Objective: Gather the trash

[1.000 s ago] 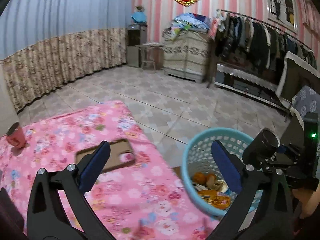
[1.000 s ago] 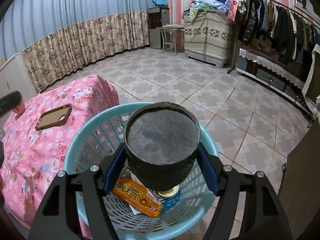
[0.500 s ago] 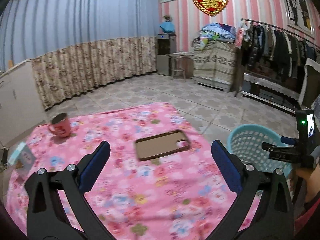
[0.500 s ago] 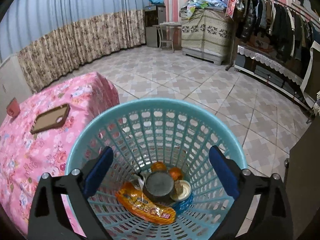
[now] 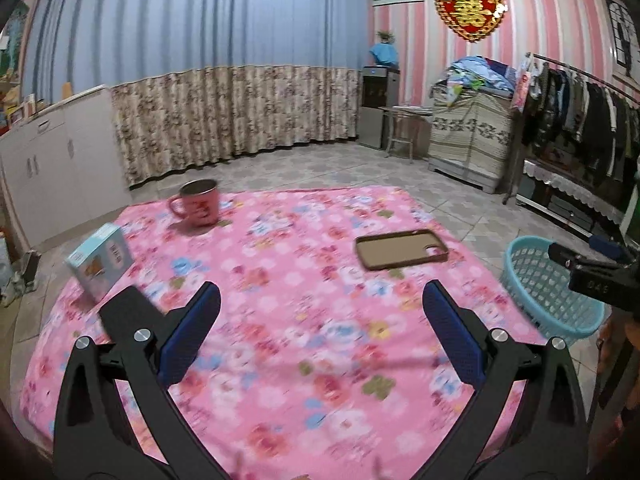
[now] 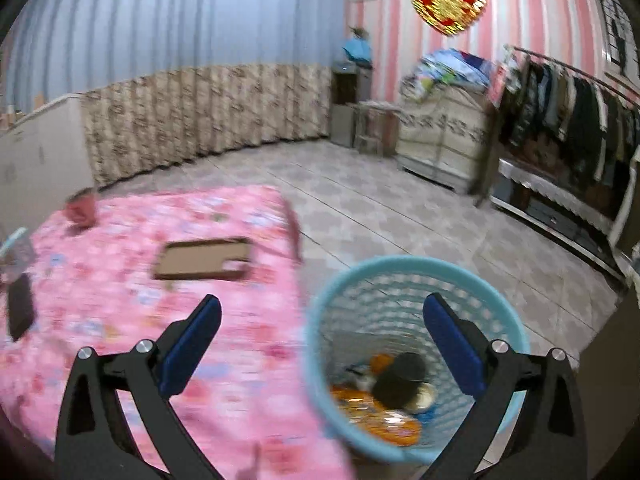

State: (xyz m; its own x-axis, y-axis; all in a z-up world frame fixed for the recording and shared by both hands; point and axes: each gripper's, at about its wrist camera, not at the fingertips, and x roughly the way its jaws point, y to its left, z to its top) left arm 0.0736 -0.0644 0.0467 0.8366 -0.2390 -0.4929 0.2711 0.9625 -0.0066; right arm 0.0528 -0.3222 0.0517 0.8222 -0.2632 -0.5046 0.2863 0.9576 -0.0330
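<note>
Since half a second earlier, my right gripper point(image 6: 320, 350) had swung left off the basket, and the left gripper point(image 5: 320, 336) had panned further over the worktop point(image 5: 304, 320). Both grippers were spread wide and held nothing. Nearest the right one, the blue basket point(image 6: 404, 268) stood on the floor just beside the pink worktop, with the dark cup point(image 6: 396, 380) lying among orange wrappers point(image 6: 380, 420) inside. Farther out on the cloth lay a brown phone case point(image 5: 402, 249), a small blue box point(image 5: 100, 258), and beyond them a red mug point(image 5: 198, 203).
</note>
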